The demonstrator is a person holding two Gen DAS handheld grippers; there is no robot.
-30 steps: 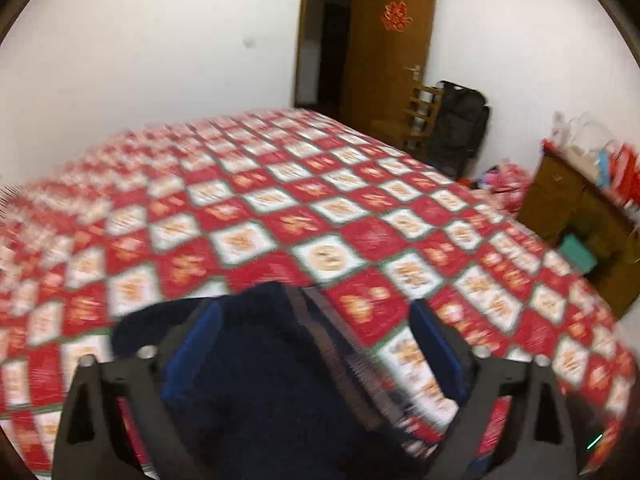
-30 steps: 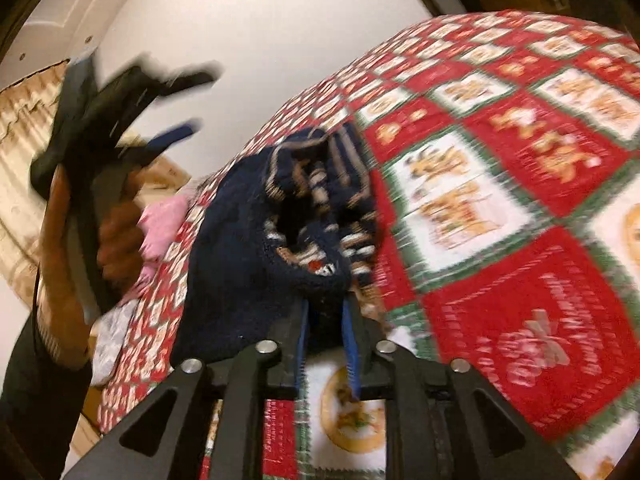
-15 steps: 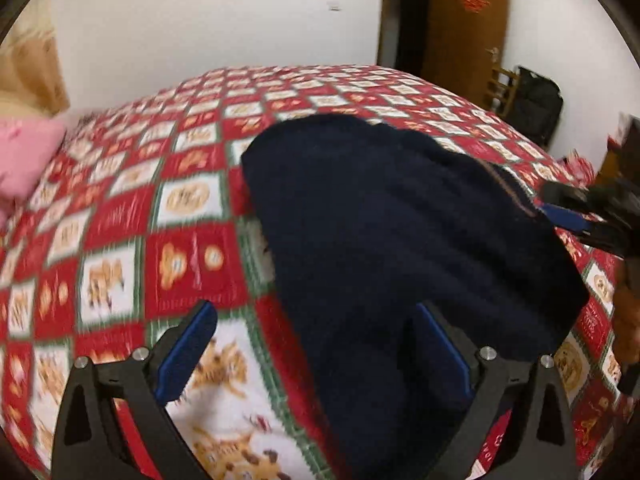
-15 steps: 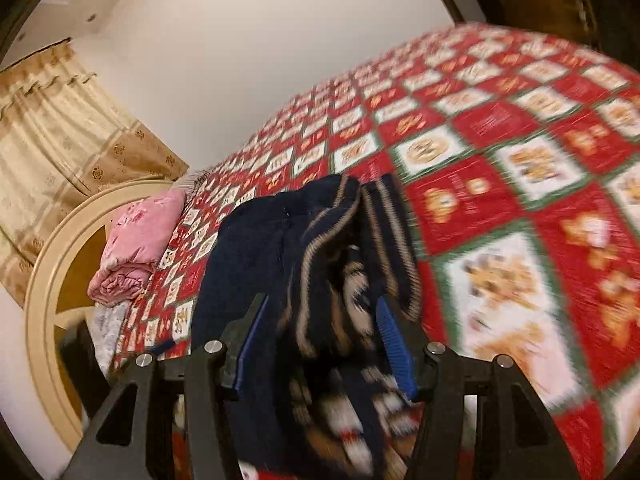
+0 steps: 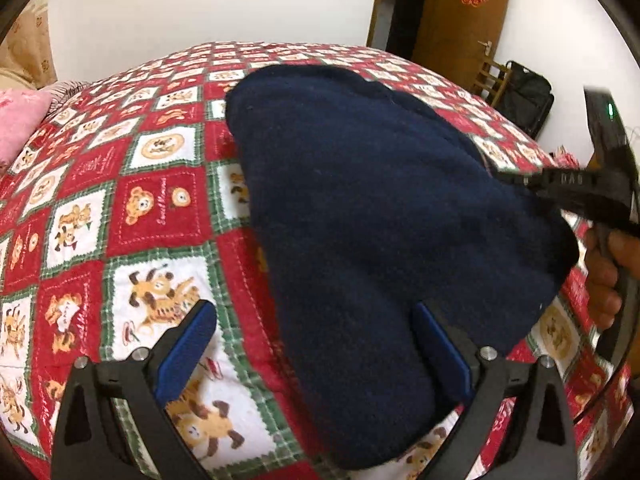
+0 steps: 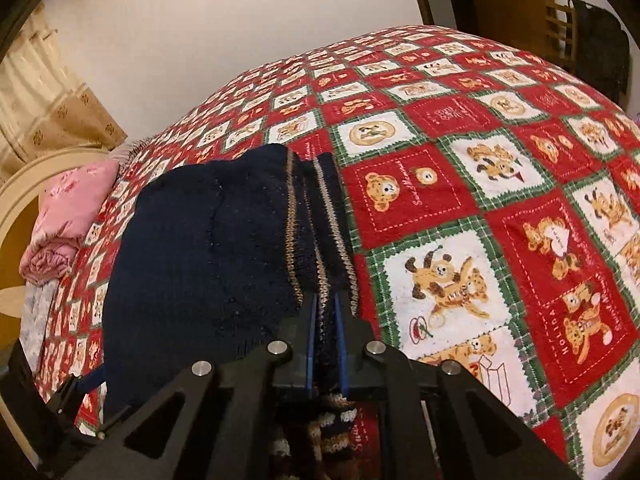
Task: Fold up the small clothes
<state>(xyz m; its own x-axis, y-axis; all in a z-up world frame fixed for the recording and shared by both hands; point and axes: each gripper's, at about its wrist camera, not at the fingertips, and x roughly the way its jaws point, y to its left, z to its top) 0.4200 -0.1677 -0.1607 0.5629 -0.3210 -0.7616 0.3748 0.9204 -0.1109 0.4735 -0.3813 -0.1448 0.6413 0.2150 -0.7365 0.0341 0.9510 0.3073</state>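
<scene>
One navy knitted sweater (image 6: pixel 208 248) is lying on one bed under one red teddy-bear quilt (image 6: pixel 500 168); two tongs, left (image 5: pixel 316 356) and right (image 6: pixel 326 332), are working, one pink pillow (image 6: pixel 76 204) sitting by one wooden door (image 5: pixel 464 20).

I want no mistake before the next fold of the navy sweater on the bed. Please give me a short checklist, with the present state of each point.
1. Right gripper shut on the striped hem of the navy sweater: ok.
2. Left gripper holds cloth: not ok; jaws open, the sweater only lies between them.
3. Sweater rests on the quilt: ok.
4. Sweater lies flat, no bunching: not ok; the striped edge is gathered in folds.
5. Pink bedding apart from the sweater: ok.
6. Underside layers aligned: cannot tell.
</scene>
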